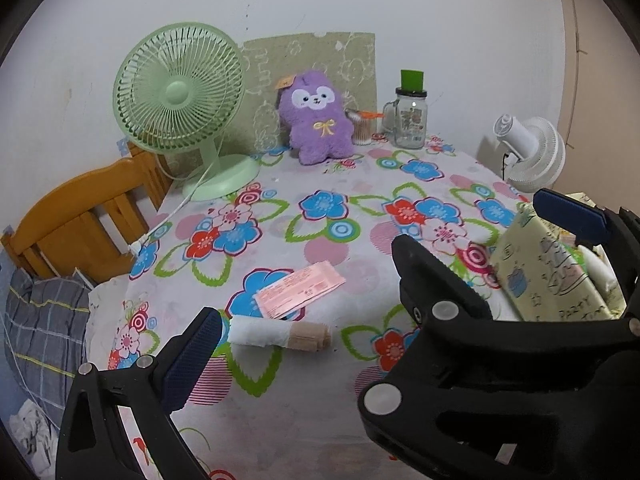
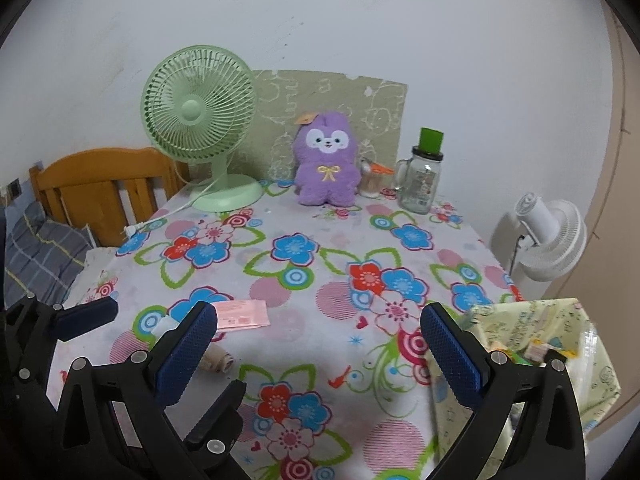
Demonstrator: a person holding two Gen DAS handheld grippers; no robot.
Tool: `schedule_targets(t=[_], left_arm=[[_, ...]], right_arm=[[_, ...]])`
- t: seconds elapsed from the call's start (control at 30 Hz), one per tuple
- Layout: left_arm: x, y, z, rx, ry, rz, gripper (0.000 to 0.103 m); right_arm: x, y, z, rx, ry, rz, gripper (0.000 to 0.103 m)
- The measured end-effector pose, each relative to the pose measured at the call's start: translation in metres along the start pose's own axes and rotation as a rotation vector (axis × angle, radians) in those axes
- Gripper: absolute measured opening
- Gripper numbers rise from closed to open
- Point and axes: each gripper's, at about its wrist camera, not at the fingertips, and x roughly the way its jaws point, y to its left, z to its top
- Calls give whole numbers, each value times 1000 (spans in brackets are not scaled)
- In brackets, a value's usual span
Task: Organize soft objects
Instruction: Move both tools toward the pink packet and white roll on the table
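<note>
Lying between spread left fingers, rolled sock

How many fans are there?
2. A green fan stands on the table's far left, beside the purple plush toy. A white fan is past the table's right edge. More may be hidden.

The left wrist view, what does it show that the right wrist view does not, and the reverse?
Only the left wrist view shows the whole white-and-beige roll near the left tool.

Only the right wrist view shows inside the pale patterned bag, beside the right tool.

Both show the purple plush, green fan, glass jar and pink packet.
</note>
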Motion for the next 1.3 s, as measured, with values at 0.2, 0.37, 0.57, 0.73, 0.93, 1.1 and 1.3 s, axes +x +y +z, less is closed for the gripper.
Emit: schedule_targets(t=[0.2,0.37,0.57,0.73,0.93,1.1,1.3], left_arm=[[14,10,-1,-16,28,-1,103],[24,16,-2,-17,44,5,103],[36,23,1,-3,59,14,103],[50,31,0,-17,84,6,103],[66,38,-3,-32,117,-5,103],[80,43,-6,-48,151,-12,103],[94,46,-10,-50,185,-14,103]], right_arm=[[16,8,2,-21,15,13,103],[29,11,2,-16,26,34,103],[45,18,4,-23,52,43,103],[57,23,3,-40,68,44,103],[75,27,0,-42,106,57,103],[88,28,-4,-35,139,61,103],[101,28,-10,-33,171,51,103]])
